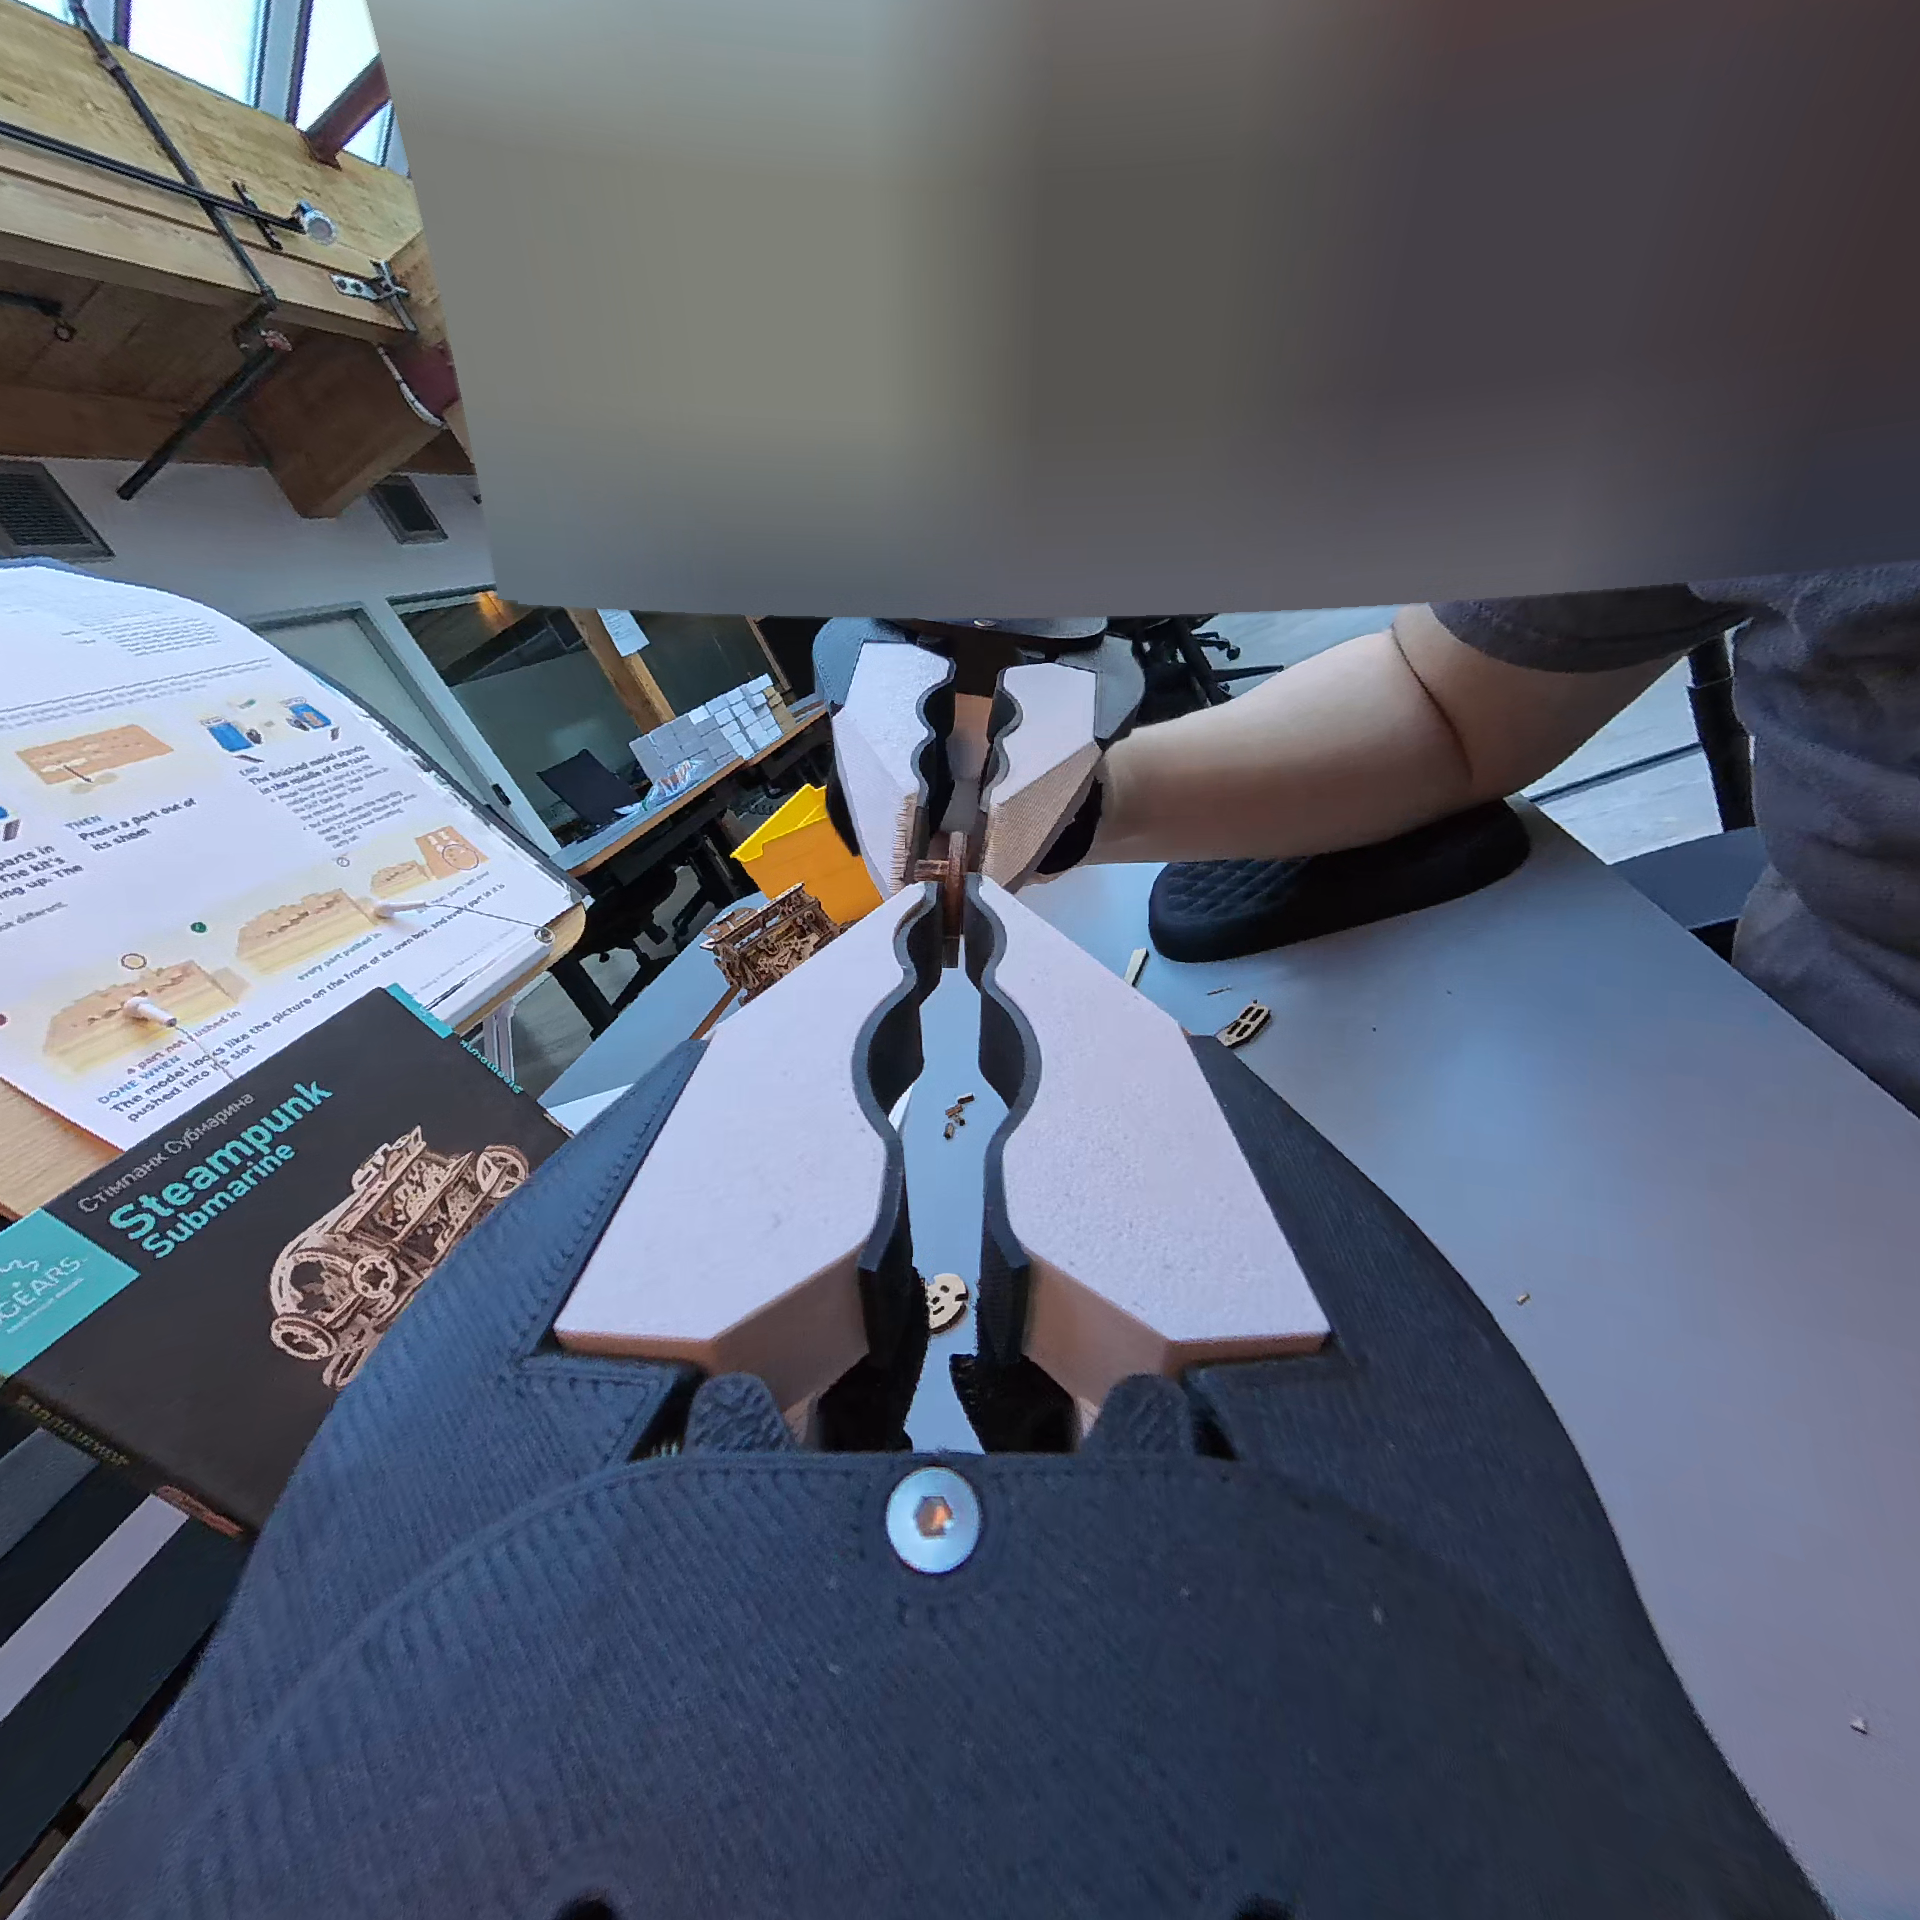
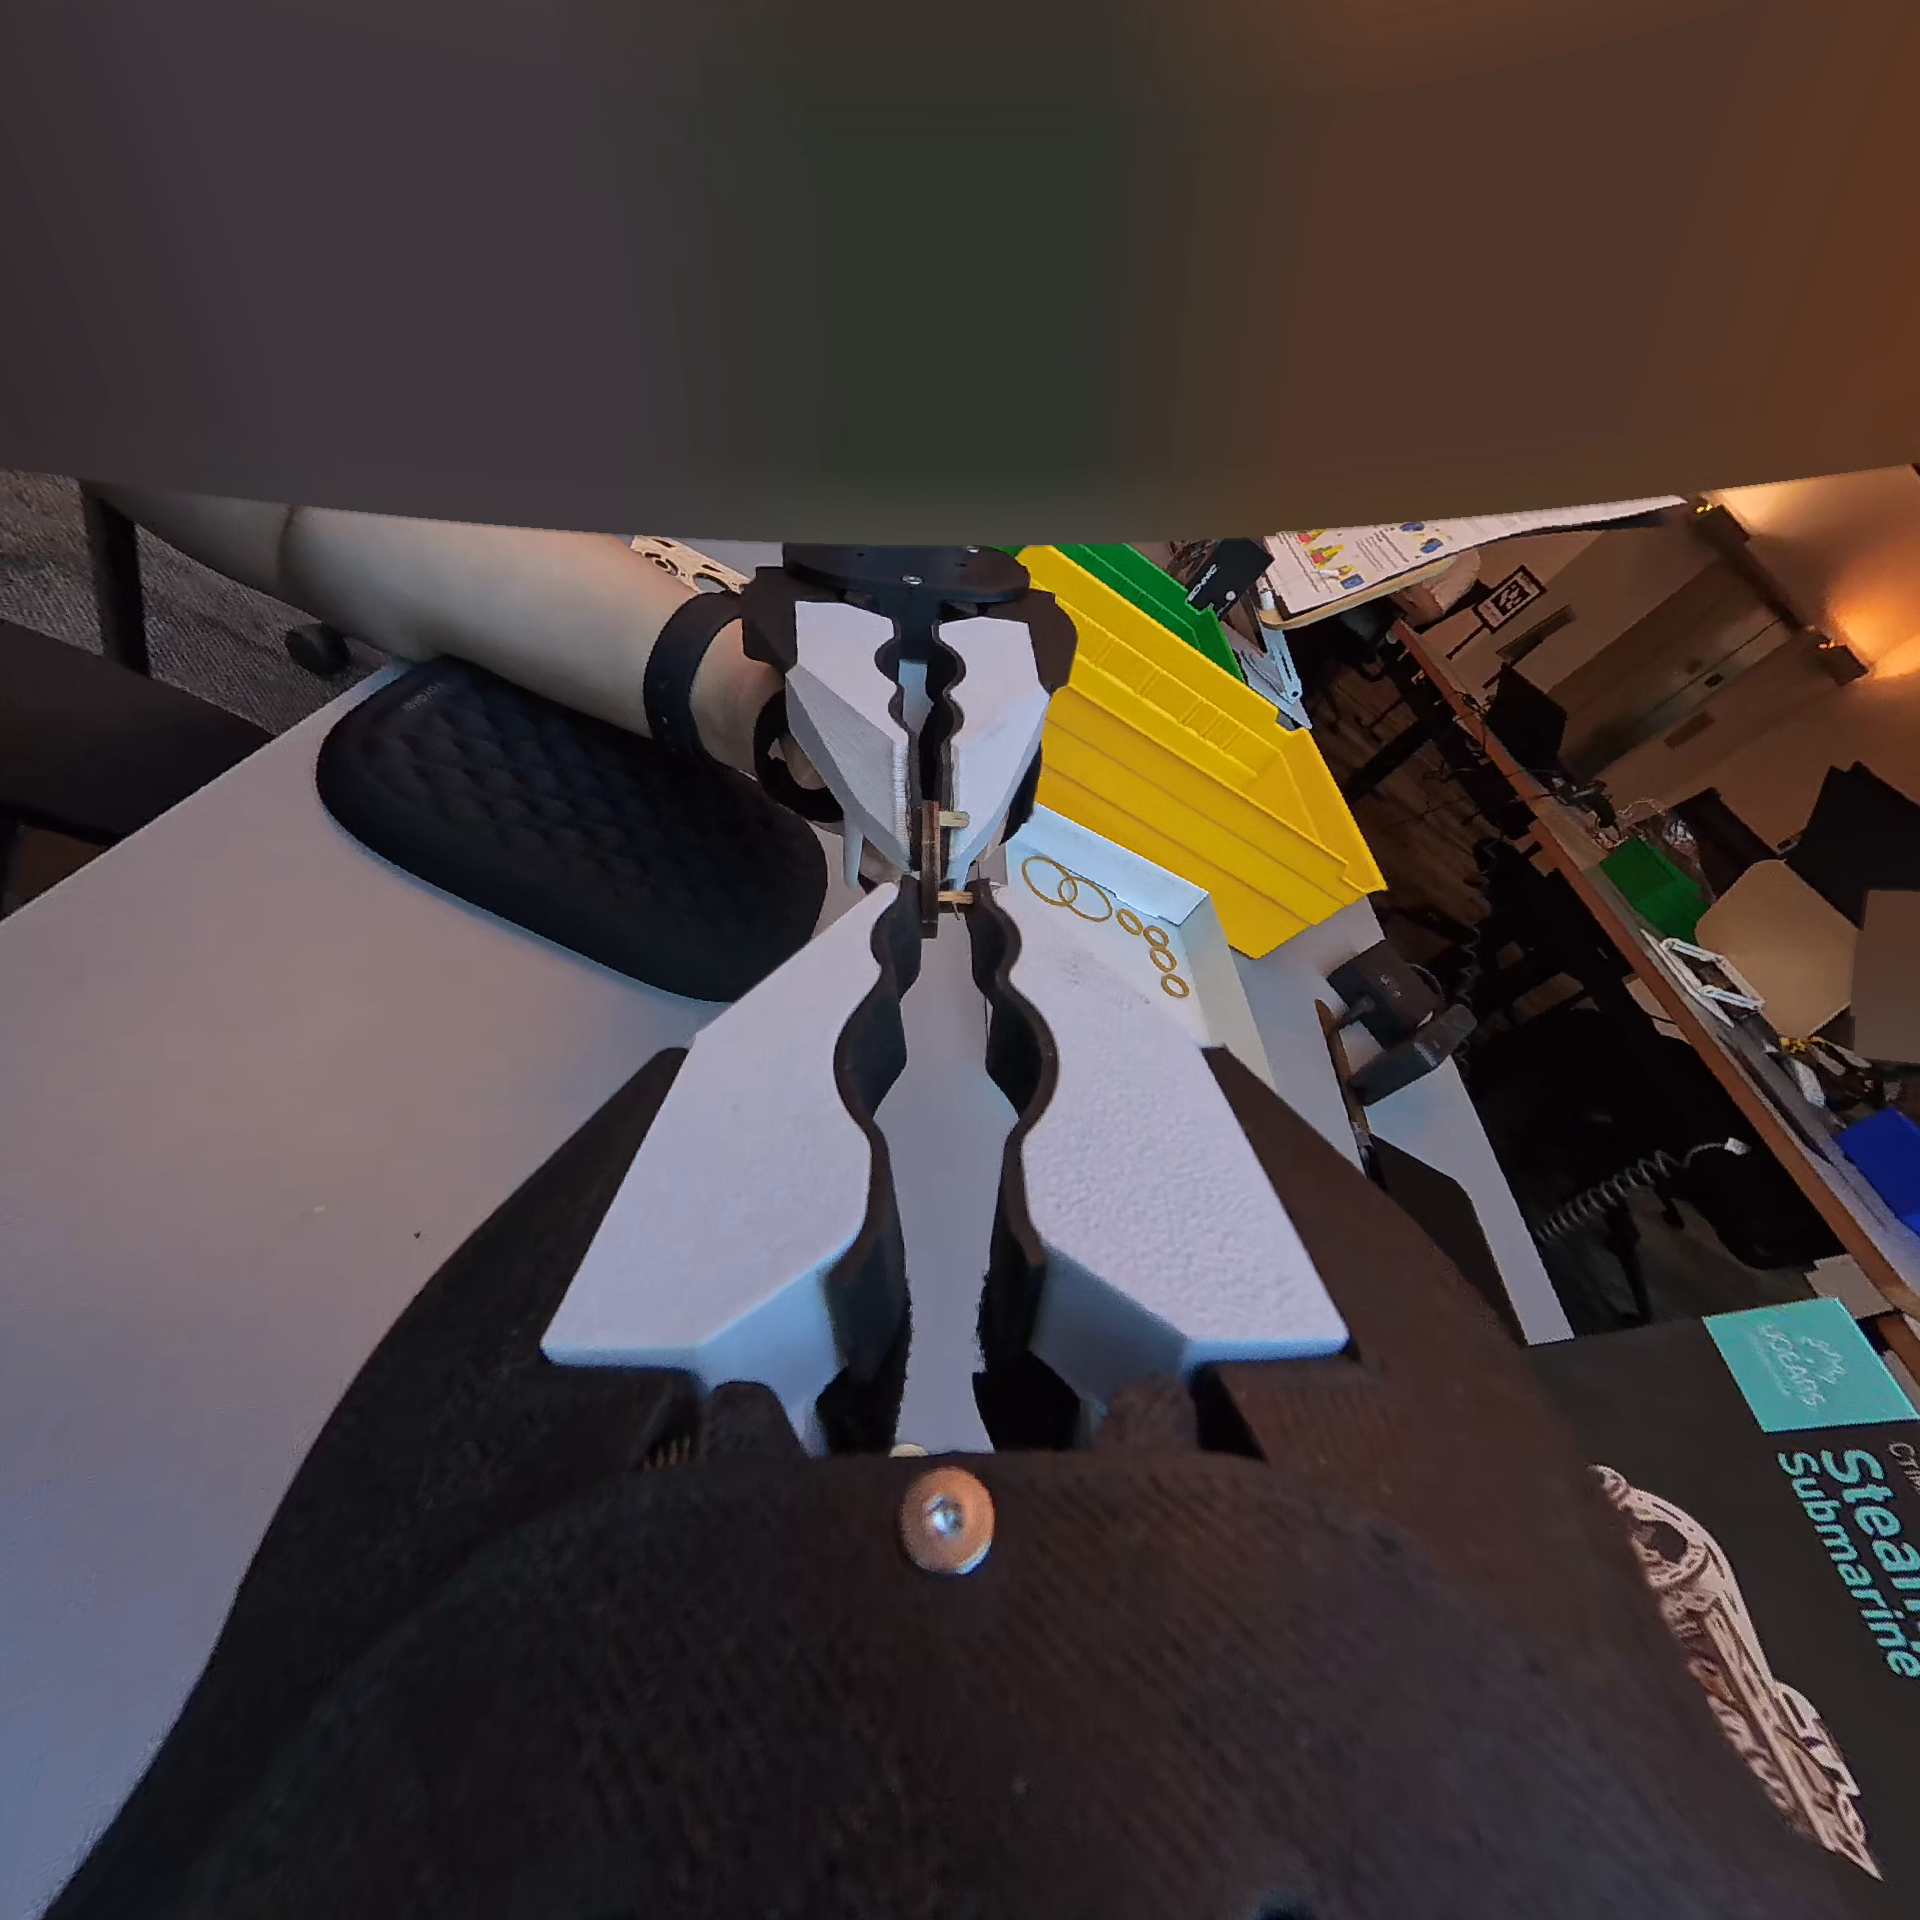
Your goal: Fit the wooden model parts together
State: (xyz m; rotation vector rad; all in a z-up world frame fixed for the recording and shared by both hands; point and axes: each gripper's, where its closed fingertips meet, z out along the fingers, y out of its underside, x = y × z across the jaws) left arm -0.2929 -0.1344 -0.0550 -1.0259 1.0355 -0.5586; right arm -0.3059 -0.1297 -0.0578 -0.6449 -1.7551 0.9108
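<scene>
Fingers of the left gripper pinch a thin round wooden disc by its lower edge, while the right gripper is clamped on a small wooden piece with a peg, the two meeting tip to tip in the air above the grey desk. Both parts look light, stiff and brittle, so I judge edge grips close to the joint safest. Nearby lie a black wrist rest and the kit box.

The fingers were pale with black wavy inner edges. The counter was plain grey; on it the wrist pad was black and quilted, and the bin beyond it bright yellow. The box was black with teal lettering.
</scene>
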